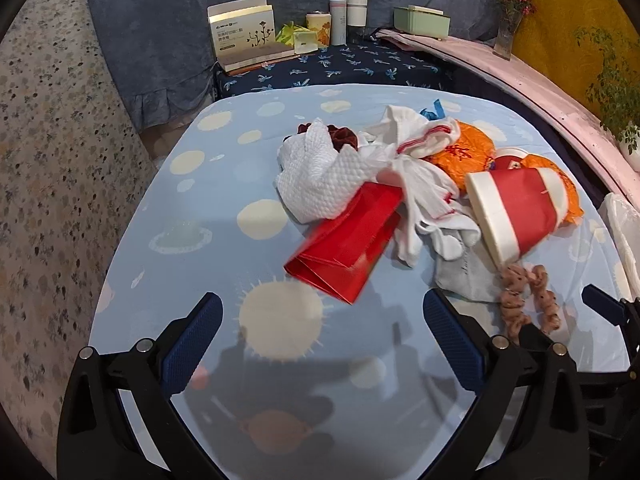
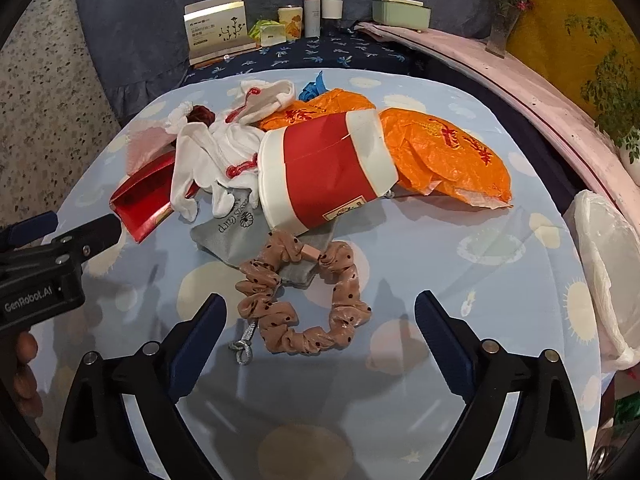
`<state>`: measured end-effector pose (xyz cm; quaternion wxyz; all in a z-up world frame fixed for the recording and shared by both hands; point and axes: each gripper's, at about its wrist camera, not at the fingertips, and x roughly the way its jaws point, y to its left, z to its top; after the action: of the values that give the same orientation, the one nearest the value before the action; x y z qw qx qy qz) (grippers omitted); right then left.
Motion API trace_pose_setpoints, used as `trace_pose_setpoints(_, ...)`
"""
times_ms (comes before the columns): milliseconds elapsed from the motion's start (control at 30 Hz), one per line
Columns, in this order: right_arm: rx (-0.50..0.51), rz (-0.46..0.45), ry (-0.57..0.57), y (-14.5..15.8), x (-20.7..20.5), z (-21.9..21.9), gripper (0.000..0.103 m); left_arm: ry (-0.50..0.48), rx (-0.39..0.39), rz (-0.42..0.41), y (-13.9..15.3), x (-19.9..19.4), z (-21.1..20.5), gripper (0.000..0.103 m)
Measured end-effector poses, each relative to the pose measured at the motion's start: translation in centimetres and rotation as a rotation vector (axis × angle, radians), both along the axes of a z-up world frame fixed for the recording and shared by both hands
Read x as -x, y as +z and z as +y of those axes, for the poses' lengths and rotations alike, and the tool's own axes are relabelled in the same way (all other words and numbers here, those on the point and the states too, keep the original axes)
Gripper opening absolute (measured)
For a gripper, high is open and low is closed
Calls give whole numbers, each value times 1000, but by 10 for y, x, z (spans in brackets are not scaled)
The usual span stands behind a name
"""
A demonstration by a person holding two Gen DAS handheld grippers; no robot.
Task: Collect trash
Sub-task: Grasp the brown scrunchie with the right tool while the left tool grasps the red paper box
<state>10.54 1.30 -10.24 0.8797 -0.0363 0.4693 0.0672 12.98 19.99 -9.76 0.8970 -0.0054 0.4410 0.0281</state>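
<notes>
A pile lies on the light blue table (image 1: 168,248): a crumpled white paper towel (image 1: 320,176), a flat red packet (image 1: 348,244), white gloves (image 1: 424,200), a red and white paper cup on its side (image 1: 516,208) (image 2: 324,172), orange plastic bags (image 2: 448,156), a grey pouch (image 2: 236,236) and a brown dotted scrunchie (image 2: 304,304). My left gripper (image 1: 322,344) is open and empty, just short of the red packet. My right gripper (image 2: 320,340) is open and empty, with the scrunchie between its fingers. The left gripper also shows at the left of the right wrist view (image 2: 80,236).
A white plastic bag (image 2: 604,272) hangs at the table's right edge. Behind the table, a dark blue shelf (image 1: 340,68) holds a box (image 1: 248,32), cups and bottles. A pink ledge (image 1: 520,76) with plants runs along the right. Speckled floor (image 1: 48,184) lies left.
</notes>
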Motion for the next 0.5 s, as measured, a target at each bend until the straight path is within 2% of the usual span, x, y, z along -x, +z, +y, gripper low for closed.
trace_pose_setpoints(233, 7, 46, 27, -13, -5, 10, 73, -20, 64, 19, -16, -25, 16, 96)
trace_pose_setpoints(300, 3, 60, 25, -17, -6, 10, 63, -25, 78, 26, -20, -30, 19, 91)
trace_pose_setpoints(433, -4, 67, 19, -19, -4, 8, 55, -44, 96, 44, -28, -35, 20, 69)
trace_pose_setpoints(500, -9, 68, 22, -18, -3, 7, 47, -50, 107, 50, -30, -35, 20, 60)
